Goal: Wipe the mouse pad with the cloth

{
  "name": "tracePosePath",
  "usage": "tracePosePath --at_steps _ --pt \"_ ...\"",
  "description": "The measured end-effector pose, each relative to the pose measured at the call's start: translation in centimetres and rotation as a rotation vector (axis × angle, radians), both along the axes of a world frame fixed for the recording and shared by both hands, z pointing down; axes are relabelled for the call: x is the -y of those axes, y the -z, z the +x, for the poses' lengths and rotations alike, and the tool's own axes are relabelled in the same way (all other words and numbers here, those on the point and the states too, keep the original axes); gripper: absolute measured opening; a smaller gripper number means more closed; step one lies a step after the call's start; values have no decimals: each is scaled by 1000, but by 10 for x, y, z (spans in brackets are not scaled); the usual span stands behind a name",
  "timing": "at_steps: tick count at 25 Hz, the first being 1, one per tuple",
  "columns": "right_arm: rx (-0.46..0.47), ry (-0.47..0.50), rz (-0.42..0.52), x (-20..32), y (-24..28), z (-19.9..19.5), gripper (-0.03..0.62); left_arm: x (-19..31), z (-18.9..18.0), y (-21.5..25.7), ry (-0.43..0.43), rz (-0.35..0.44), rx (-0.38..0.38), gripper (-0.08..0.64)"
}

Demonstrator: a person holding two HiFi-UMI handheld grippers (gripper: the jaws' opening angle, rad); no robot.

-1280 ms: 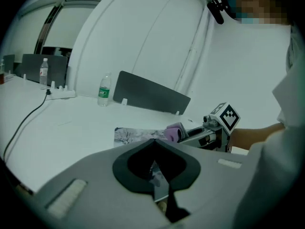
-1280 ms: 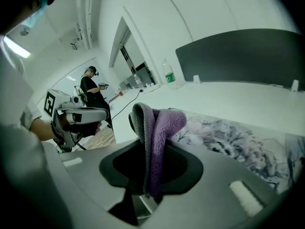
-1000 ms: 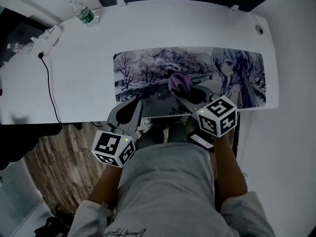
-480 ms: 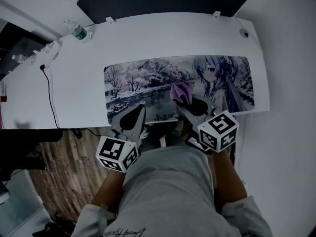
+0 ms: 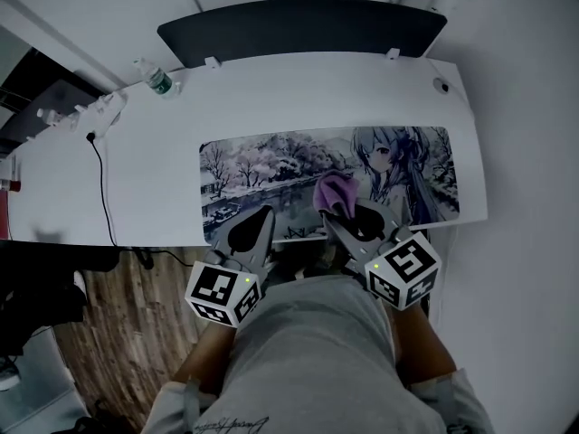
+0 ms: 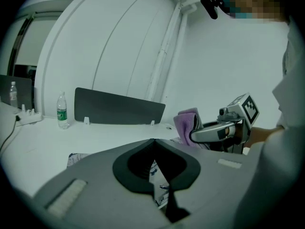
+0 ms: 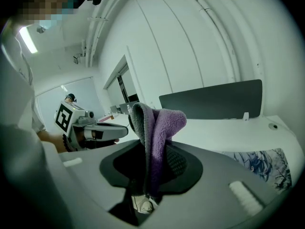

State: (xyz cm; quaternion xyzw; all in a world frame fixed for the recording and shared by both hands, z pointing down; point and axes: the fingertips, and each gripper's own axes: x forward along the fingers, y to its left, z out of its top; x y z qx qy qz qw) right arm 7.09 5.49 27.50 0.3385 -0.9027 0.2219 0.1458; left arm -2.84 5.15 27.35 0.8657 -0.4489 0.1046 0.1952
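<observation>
- the right gripper point(image 5: 337, 208) has pulled back toward the person over the last second. the cloth point(image 5: 335, 191) has come with it, from the middle of the mouse pad point(image 5: 271, 165) toward the pad's near edge and a little to the right, closer to the printed figure.
- i read that as one wiping stroke drawn toward the near side. the left part and the far right end of the pad probably still need a pass.
- the right gripper is clenched on the purple cloth point(image 7: 155, 128). its jaws pinch a fold, and the rest stands up past the tips.
- from these views i cannot tell whether the cloth presses on the pad or rides just above it.
- the left gripper point(image 5: 261, 220) has its jaws closed together with nothing between them point(image 6: 154, 142). it hangs at the near edge of the desk point(image 5: 145, 179), left of the right gripper, and has also drifted back toward the person.
- compared with the earlier frame, the head view now takes in more of the far side, with the dark panel point(image 5: 298, 30) fully in view. the water bottle point(image 5: 156, 78) sits in the same far-left spot on the desk.
</observation>
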Motion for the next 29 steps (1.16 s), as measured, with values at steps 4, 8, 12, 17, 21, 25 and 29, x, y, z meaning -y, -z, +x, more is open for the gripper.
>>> tracePosePath --at_steps 4,8,12,17,21,25,29 --pt "-2 -17 24 -1 13 -3 110 0 0 12 -5 33 -9 18" --pt "19 -49 27 8 19 -2 109 8 6 19 -26 53 -15 18" --pt "18 -71 37 14 22 0 109 13 16 22 -59 63 -6 18" --pt "16 -89 19 13 18 3 109 15 21 24 -84 59 -8 18" --pt "12 -88 -5 11 11 4 108 14 18 22 -82 48 -6 18" --pt "10 -82 -11 11 9 2 107 13 13 18 -73 42 -9 18" --pt "15 -70 -6 15 7 1 107 13 14 15 -68 40 -5 18"
